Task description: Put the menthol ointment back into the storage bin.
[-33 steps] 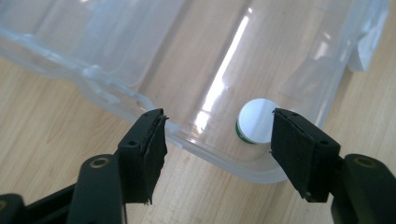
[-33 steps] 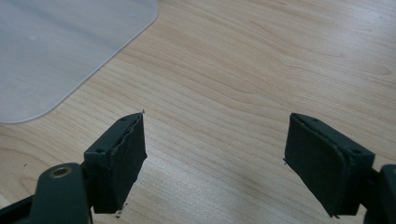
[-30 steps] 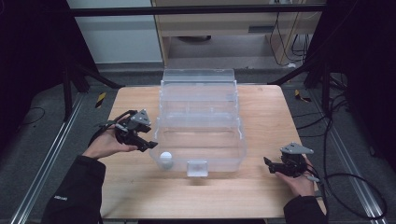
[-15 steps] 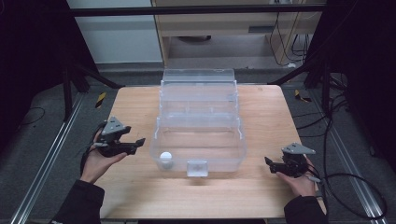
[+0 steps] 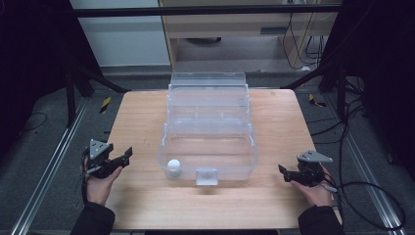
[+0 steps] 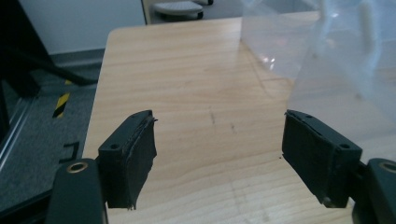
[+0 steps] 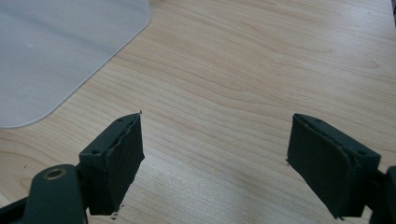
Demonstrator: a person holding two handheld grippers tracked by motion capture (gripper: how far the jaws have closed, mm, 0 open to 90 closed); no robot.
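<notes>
A clear plastic tiered box [image 5: 230, 164] stands in the middle of the wooden table [image 5: 142, 112]. A white ball [image 5: 173, 165] lies in its front compartment, near the left corner. My left gripper [image 5: 126, 155] hovers low at the table's left edge, apart from the box. Its jaws have just been opening and stand open with nothing between them [image 6: 219, 154]; the box wall [image 6: 336, 51] lies ahead on the right. My right gripper [image 5: 283, 170] rests near the table's front right and is open over bare wood [image 7: 215, 158], with the box corner [image 7: 56, 51] at the upper left.
A small clear latch [image 5: 206, 176] sits on the box's front wall. Bare wood lies on both sides of the box and in front of it. Metal rails [image 5: 54, 161] and cables [image 5: 372, 191] run over the floor beside the table.
My left gripper has moved left and down, away from the box's front left corner to the table's left edge. The right gripper and the ball have stayed where they were.
</notes>
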